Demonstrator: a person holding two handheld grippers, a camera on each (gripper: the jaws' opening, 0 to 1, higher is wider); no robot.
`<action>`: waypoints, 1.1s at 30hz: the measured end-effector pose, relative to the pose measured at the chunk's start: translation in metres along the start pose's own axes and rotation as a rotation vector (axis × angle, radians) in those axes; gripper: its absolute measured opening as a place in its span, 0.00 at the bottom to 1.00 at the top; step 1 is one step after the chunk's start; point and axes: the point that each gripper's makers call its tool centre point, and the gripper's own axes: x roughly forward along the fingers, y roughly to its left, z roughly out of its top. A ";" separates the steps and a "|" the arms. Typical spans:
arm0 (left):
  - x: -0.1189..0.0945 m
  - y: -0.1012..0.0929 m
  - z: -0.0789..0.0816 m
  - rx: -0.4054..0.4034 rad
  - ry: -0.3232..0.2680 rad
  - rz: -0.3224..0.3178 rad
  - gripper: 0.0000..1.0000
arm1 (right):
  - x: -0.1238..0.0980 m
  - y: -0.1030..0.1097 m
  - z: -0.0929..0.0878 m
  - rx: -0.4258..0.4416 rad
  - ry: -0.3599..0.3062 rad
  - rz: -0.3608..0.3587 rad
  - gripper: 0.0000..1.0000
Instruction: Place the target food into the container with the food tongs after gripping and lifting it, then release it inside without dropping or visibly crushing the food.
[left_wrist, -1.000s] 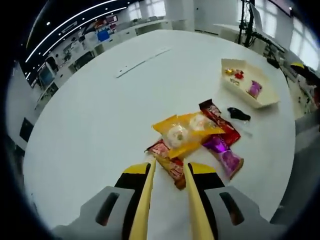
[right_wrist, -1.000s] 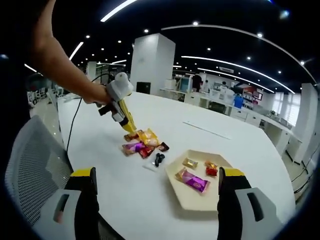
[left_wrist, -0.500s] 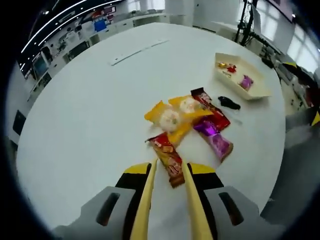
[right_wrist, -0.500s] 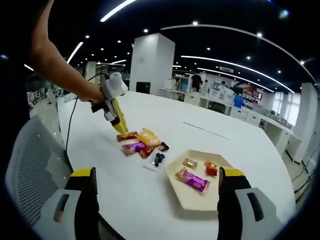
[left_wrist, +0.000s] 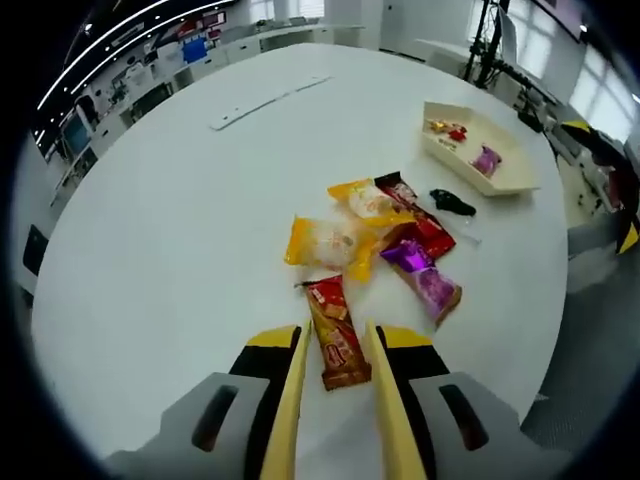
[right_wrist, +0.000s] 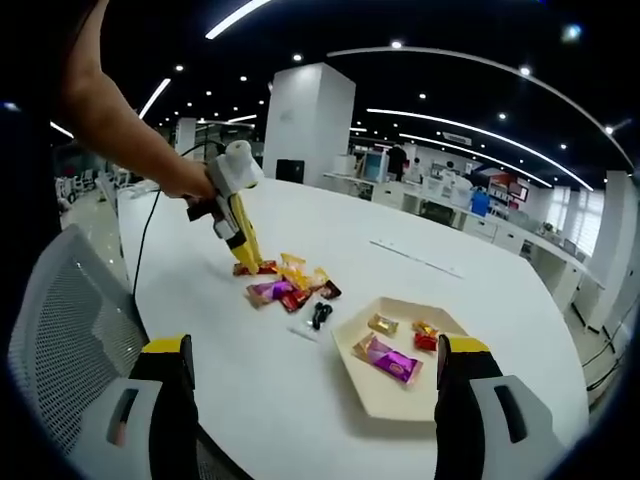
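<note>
Currently the left tool (left_wrist: 335, 365) straddles the red snack packet (left_wrist: 335, 335), jaws not yet closed on it; packet's long axis runs parallel to them. Packet lies mid-counter (left_wrist: 180, 200), the container (left_wrist: 505, 185) well apart toward the far right edge. Right tool (right_wrist: 315, 400) hangs wide open, empty, nearer the container.

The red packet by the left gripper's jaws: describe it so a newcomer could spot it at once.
On the round white table, a pile of wrapped snacks lies short of the cream tray. The red packet is the pile's nearest piece, lying lengthwise between the yellow tips of the left gripper. It alone is long, red and orange-printed; its neighbours are yellow or purple.
</note>
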 end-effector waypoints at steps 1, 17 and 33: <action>0.001 -0.001 -0.005 -0.004 0.021 0.001 0.23 | 0.000 0.000 0.000 0.002 0.000 -0.001 0.99; -0.008 -0.052 -0.013 0.271 -0.072 -0.165 0.25 | 0.000 0.002 0.000 -0.003 0.001 0.003 0.99; -0.009 -0.058 -0.018 0.285 -0.094 -0.152 0.18 | 0.001 0.003 -0.001 -0.006 0.008 0.011 0.99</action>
